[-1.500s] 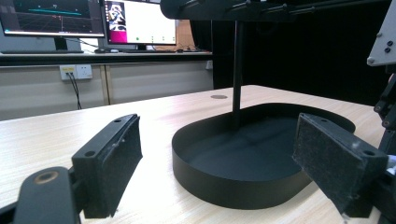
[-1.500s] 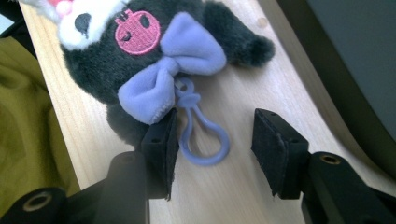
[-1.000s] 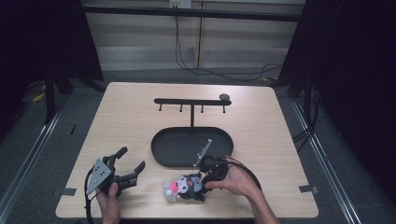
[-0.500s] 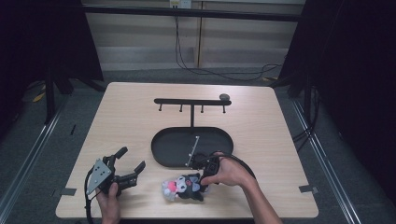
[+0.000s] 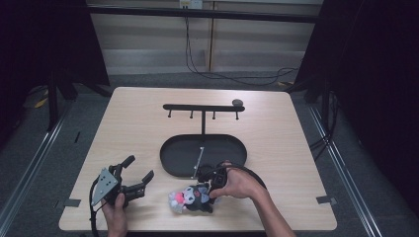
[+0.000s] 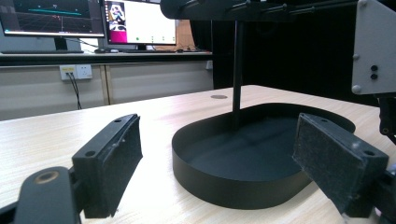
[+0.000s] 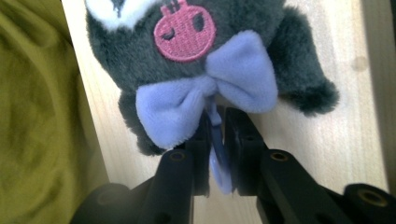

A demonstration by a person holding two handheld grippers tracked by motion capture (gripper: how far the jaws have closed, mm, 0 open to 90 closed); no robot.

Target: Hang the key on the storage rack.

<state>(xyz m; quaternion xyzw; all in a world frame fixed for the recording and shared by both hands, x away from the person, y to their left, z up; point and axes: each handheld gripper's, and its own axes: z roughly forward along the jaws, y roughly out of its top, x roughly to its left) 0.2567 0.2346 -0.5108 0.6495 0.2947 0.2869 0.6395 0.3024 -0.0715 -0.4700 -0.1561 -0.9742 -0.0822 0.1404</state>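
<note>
Pale wood-grain table; fuzzy grey plush, right hand-held gripper pinching blue loop.

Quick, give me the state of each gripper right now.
Left gripper: open, holding nothing, beside the black tray.
Right gripper: shut on the loop under the plush toy bow.

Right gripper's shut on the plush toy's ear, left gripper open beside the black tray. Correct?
Not quite. The right gripper is shut on the loop hanging below the plush toy's lilac bow, not on its ear; the right gripper view shows this. The rest holds: the left gripper is open beside the black tray.
</note>
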